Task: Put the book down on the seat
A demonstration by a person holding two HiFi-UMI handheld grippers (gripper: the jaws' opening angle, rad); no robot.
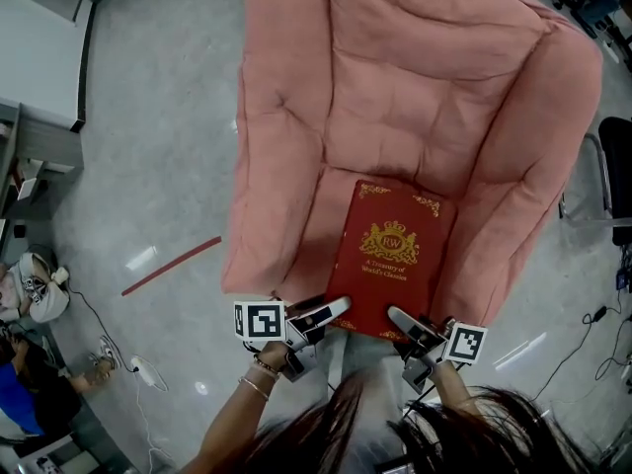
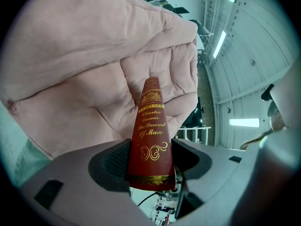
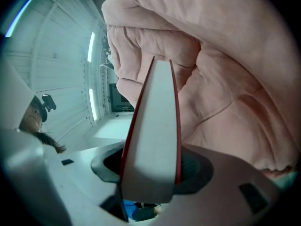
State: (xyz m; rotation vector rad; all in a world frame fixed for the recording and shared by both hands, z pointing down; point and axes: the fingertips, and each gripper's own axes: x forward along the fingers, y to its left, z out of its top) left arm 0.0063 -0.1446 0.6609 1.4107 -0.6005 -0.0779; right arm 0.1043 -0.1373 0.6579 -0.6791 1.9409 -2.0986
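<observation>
A red hardback book [image 1: 390,257] with gold print lies flat over the seat of the pink padded armchair [image 1: 395,87]. My left gripper [image 1: 331,316] is shut on the book's near left corner, at the spine [image 2: 150,140]. My right gripper [image 1: 403,326] is shut on the near right corner, where the white page edge [image 3: 153,140] fills the gap between its jaws. Whether the book rests on the seat cushion [image 1: 296,235] or hangs just above it, I cannot tell.
The armchair's thick arms [image 1: 533,166] rise on both sides of the book. Grey floor [image 1: 158,166] surrounds the chair, with a red strip [image 1: 170,265] on it at the left. A person [image 1: 35,383] sits at the far left with cables nearby.
</observation>
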